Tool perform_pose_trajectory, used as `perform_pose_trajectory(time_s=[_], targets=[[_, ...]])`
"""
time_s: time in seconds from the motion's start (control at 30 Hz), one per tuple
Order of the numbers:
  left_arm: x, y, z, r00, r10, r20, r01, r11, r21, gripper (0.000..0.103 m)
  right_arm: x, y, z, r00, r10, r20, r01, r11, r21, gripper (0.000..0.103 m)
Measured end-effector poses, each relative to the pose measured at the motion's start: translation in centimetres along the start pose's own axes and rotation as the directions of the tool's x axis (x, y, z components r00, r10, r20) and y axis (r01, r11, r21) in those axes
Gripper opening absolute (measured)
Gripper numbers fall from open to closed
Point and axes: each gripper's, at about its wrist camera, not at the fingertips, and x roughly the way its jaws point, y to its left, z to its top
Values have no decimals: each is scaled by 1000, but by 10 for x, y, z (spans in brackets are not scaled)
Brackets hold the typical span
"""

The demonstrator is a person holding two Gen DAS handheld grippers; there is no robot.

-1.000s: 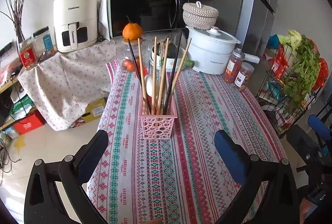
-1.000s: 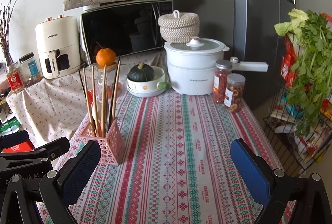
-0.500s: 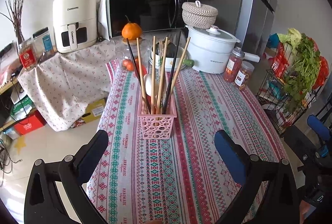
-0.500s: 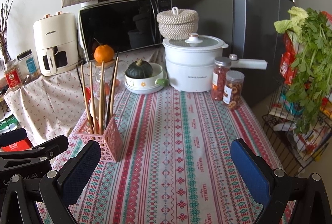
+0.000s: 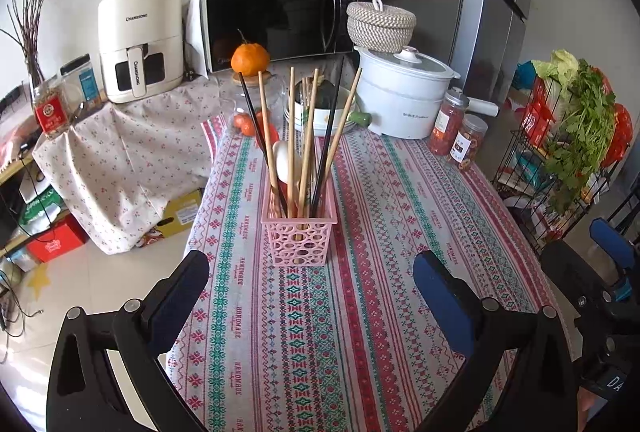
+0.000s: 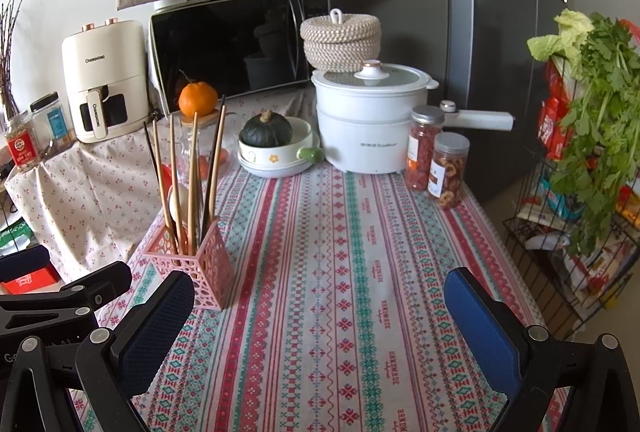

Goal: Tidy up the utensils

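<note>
A pink perforated holder stands on the striped tablecloth, straight ahead of my left gripper. It holds several wooden and black chopsticks and a white spoon, all upright. My left gripper is open and empty, a short way in front of the holder. In the right wrist view the holder is at the left, just beyond the left finger. My right gripper is open and empty over bare cloth.
At the table's far end stand a white pot, two jars, a bowl with a green squash and a glass jar with an orange on top. A wire rack with greens stands at the right. The floor drops off left.
Both grippers have risen and tilted slightly, so the scene sits a little lower in both views. The holder and utensils have not moved. Both grippers stay open.
</note>
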Motion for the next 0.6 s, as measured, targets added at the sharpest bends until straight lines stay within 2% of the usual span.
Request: perform_pose_trajectory(time_s=[0.6], targets=[[-2,0,0,1000,6,4,-6,1000,7,103,1,0,-1,1000,0,-1,0,1000,-1,103]])
